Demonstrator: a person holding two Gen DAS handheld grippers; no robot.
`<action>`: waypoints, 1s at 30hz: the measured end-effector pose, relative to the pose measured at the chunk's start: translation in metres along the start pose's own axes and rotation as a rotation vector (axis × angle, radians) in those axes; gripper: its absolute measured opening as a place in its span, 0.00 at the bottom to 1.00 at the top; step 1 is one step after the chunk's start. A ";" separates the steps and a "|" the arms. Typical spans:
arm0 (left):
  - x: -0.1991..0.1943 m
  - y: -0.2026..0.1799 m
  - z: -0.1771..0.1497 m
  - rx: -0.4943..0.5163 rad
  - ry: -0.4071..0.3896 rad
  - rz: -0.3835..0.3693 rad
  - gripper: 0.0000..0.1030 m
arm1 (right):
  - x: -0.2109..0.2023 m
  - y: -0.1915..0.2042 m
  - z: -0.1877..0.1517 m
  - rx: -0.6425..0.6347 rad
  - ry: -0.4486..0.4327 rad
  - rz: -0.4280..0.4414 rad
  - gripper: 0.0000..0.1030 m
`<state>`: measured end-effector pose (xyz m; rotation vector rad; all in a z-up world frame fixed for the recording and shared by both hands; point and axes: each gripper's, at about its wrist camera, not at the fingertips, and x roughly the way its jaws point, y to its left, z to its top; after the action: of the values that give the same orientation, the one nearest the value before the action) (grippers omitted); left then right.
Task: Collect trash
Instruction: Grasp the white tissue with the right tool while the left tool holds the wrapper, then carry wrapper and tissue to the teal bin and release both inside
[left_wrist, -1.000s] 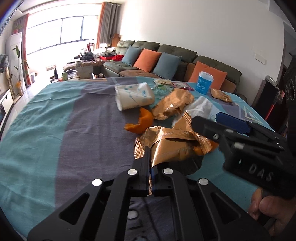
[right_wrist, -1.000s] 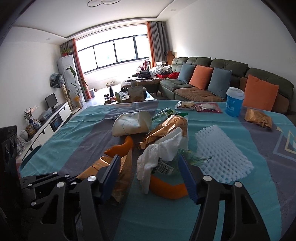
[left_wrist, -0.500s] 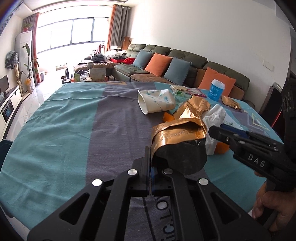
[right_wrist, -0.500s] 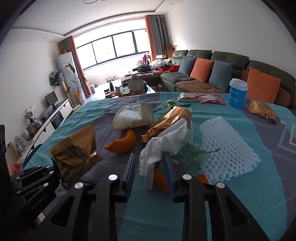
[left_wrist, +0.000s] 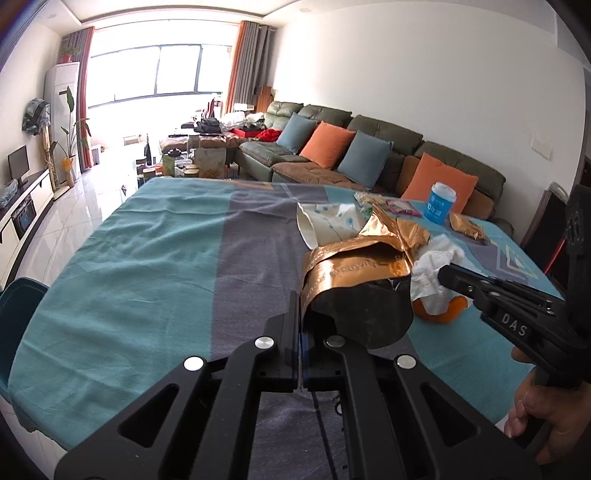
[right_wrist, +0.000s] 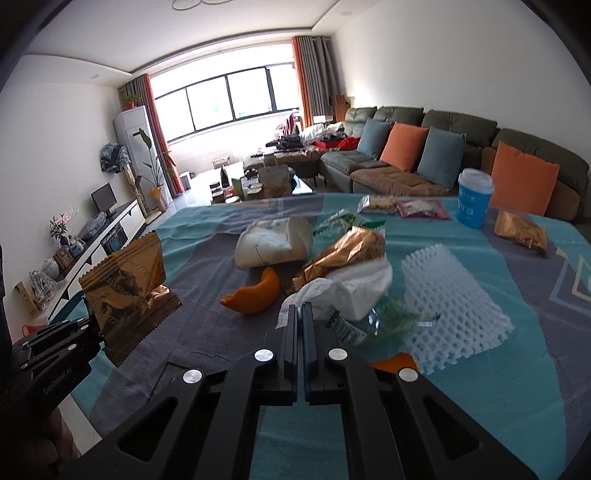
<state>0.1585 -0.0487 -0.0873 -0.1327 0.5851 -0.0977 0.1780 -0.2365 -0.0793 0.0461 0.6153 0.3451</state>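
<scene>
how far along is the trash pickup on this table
Done: nothing visibly disposed of, and no bin shows. In hand: the left tongs clamp a gold wrapper, lifted off the table. The right tongs have just closed, apparently on the edge of the white tissue. Left: crushed paper cup, orange peel, foam net, second gold wrapper and more.

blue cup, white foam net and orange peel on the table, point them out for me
blue cup (right_wrist: 474, 202), right wrist view, middle of its blue wall.
white foam net (right_wrist: 448, 295), right wrist view, centre of the mesh.
orange peel (right_wrist: 258, 293), right wrist view, middle of the curved piece.
</scene>
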 end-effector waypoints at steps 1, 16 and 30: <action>-0.003 0.001 0.001 0.001 -0.007 0.002 0.01 | -0.004 0.001 0.002 -0.004 -0.011 -0.002 0.01; -0.040 0.030 0.013 -0.058 -0.093 0.053 0.01 | -0.048 0.030 0.033 -0.095 -0.159 -0.009 0.01; -0.092 0.089 0.021 -0.137 -0.187 0.178 0.01 | -0.052 0.097 0.048 -0.186 -0.200 0.121 0.01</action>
<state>0.0987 0.0526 -0.0337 -0.2195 0.4146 0.1272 0.1369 -0.1597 0.0029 -0.0600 0.3810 0.5067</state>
